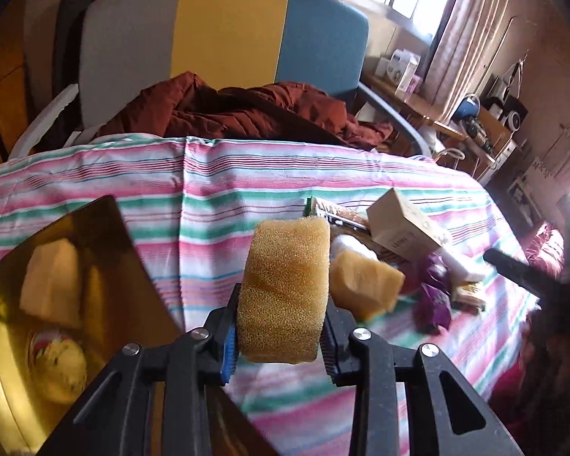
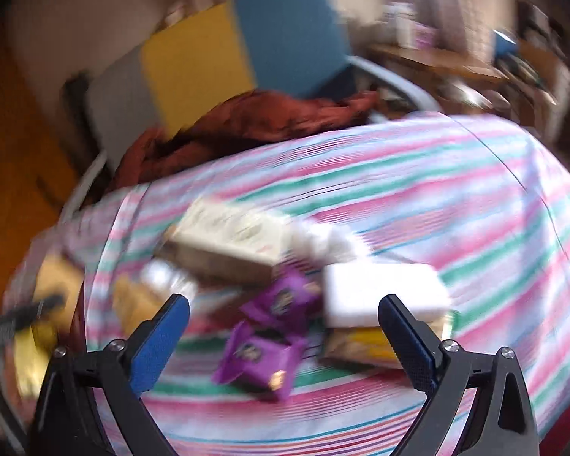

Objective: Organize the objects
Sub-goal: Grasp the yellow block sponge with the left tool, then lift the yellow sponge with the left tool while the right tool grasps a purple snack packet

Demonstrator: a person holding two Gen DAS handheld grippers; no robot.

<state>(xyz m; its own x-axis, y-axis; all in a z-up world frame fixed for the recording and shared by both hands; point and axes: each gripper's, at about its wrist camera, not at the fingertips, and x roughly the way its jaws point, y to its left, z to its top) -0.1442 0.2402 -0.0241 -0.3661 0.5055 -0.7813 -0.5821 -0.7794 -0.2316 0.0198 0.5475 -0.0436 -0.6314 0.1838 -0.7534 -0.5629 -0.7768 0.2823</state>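
A yellow sponge [image 1: 285, 290] is clamped upright between the pads of the left gripper [image 1: 281, 345] and held clear above the striped cloth [image 1: 216, 197]. A second yellow sponge [image 1: 363, 285] is seen just behind it on the cloth, beside a tilted cardboard box [image 1: 402, 224]. An amber translucent bin [image 1: 49, 304] is placed at the cloth's left edge, with a pale block visible inside. The right gripper [image 2: 285, 338] is spread wide, nothing caught between its fingers; below it, two purple wrapped packets [image 2: 262, 357], a white block [image 2: 383, 292] and a beige carton [image 2: 228, 239] are clustered mid-cloth, blurred.
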